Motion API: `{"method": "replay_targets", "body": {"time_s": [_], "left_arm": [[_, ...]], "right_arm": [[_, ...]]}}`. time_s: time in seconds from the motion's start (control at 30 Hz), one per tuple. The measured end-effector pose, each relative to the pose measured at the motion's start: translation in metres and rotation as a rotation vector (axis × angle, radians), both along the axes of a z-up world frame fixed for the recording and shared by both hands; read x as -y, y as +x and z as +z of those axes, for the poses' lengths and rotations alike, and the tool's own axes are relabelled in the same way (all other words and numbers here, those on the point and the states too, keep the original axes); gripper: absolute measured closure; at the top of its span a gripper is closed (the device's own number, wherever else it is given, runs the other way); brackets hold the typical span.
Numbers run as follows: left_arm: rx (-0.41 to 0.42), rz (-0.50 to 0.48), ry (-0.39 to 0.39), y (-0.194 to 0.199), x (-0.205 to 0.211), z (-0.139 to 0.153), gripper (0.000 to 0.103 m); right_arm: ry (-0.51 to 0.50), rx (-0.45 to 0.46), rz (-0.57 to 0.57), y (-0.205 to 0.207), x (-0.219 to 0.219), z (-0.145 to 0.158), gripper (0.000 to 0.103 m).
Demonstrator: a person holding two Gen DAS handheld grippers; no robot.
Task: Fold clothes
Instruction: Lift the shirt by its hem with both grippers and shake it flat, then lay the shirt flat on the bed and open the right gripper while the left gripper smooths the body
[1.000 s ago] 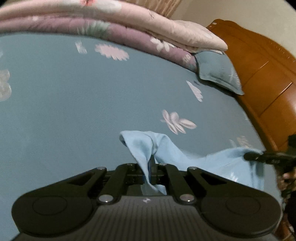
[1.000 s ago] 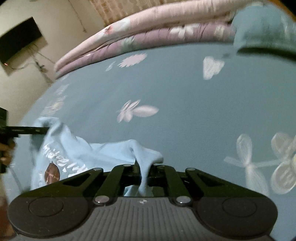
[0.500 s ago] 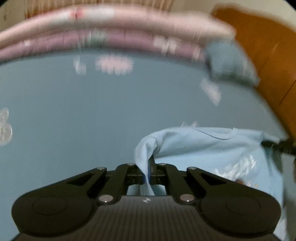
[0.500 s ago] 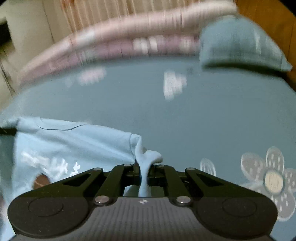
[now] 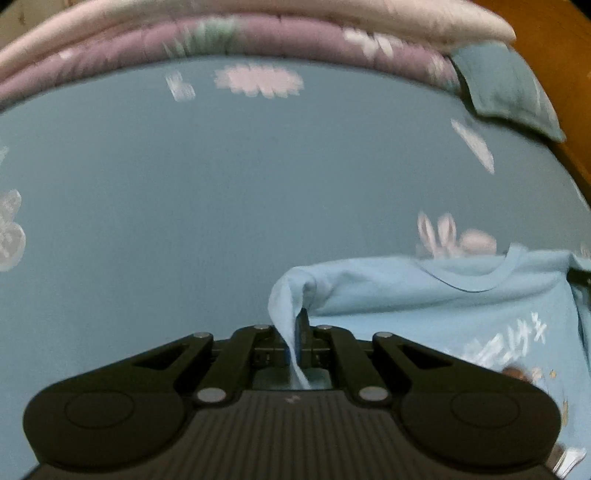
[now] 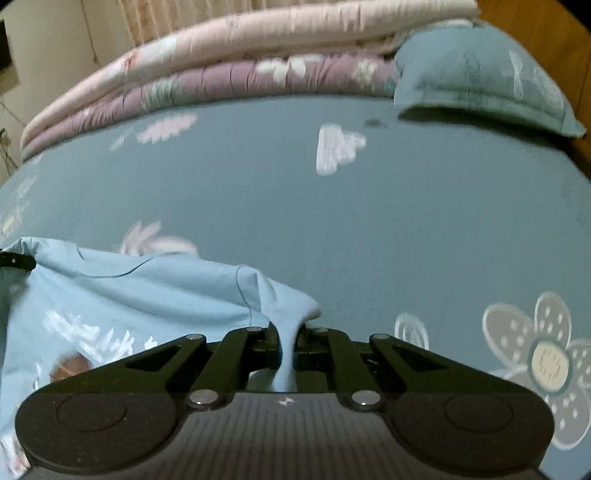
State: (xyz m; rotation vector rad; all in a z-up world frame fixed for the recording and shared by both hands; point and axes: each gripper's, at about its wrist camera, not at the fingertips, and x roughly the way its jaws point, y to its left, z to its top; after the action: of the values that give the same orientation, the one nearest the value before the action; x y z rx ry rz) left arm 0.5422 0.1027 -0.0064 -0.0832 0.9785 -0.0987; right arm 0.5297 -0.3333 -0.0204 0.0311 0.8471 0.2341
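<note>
Two tools, both mine, both clenched on cloth: left tool [image 5: 301, 332] grips one shoulder corner of the light blue T-shirt [image 5: 443, 295]; right tool [image 6: 286, 336] grips the other shoulder corner [image 6: 280, 306].

Hidden or unclear:
- Lower part of the shirt, cut off at the frame edge and behind each tool body in both views.
- White lettering [image 5: 506, 343] on the chest, too blurred to read; a brown round motif [image 6: 70, 369] below it, kind not discernible.
- Each tool's pads, covered by the pinched fabric drooping between them.
- Opposite tool, only a black tip at the frame edge: right one [image 5: 581, 277] in the left view, left one [image 6: 16, 260] in the right view.
- Whether the shirt body rests on the bed or hangs just above it: cannot tell.

Count:
- One T-shirt, neckline [image 5: 476, 284] facing away from me, stretched between the tools over the near part of the bed.
- One bed, teal sheet [image 6: 369, 221] with pale flower prints.
- Two folded quilts at the far edge: pink-cream one [image 6: 258, 33] stacked on purple one [image 6: 240, 81].
- One teal pillow [image 6: 480, 81], beside the quilts, touching them.

Surroundings:
- Wooden headboard [image 5: 561, 55] at the right.
- Pale wall [image 6: 55, 55] at the left in the right view.
- Open sheet lies between shirt and quilts.
</note>
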Motion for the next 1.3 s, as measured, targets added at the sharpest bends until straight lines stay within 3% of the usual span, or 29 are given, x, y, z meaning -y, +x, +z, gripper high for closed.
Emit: {"method": "replay_targets", "body": {"time_s": [0.2,0.37,0.4,0.47,0.57,0.67,0.73,0.8,0.83,0.93,1.03,1.13,1.3], "left_arm": [[0.08,-0.002,0.011,0.014,-0.001,0.027,0.102],[0.047,0.009,-0.003,0.021,-0.002,0.012,0.094],[0.034,0.017,-0.019,0.02,-0.004,0.007,0.094],[0.017,0.03,-0.045,0.016,-0.009,-0.003,0.093],[-0.007,0.043,-0.067,0.006,-0.016,-0.015,0.083],[0.0,0.05,-0.098,-0.021,-0.023,-0.019,0.073],[0.01,0.066,-0.122,-0.051,-0.025,-0.019,0.057],[0.01,0.075,-0.149,-0.088,-0.023,-0.022,0.053],[0.008,0.076,-0.169,-0.107,-0.018,-0.024,0.053],[-0.009,0.091,-0.257,-0.16,-0.003,-0.033,0.053],[0.006,0.135,-0.319,-0.191,0.008,-0.037,0.053],[0.002,0.174,-0.405,-0.214,0.016,-0.042,0.052],[-0.018,0.17,-0.52,-0.227,0.027,-0.051,0.053]], "right_arm": [[-0.04,0.099,-0.016,0.004,-0.009,0.021,0.097],[-0.028,0.037,-0.021,0.013,-0.009,0.006,0.094],[-0.025,0.021,-0.025,0.013,-0.009,0.002,0.091],[-0.025,0.002,-0.028,0.009,-0.008,-0.004,0.077],[-0.023,-0.007,-0.03,-0.004,-0.004,-0.008,0.068],[-0.008,-0.017,-0.05,-0.028,0.004,-0.007,0.052],[0.015,-0.019,-0.071,-0.053,0.009,-0.005,0.045],[0.046,-0.028,-0.096,-0.085,0.013,-0.006,0.032],[0.06,-0.039,-0.108,-0.102,0.014,-0.009,0.027],[0.094,-0.093,-0.139,-0.145,0.01,-0.021,0.024],[0.088,-0.074,-0.133,-0.173,0.0,-0.033,0.009],[0.079,-0.068,-0.125,-0.174,-0.01,-0.038,0.0],[0.069,-0.061,-0.136,-0.162,-0.014,-0.039,0.0]]}}
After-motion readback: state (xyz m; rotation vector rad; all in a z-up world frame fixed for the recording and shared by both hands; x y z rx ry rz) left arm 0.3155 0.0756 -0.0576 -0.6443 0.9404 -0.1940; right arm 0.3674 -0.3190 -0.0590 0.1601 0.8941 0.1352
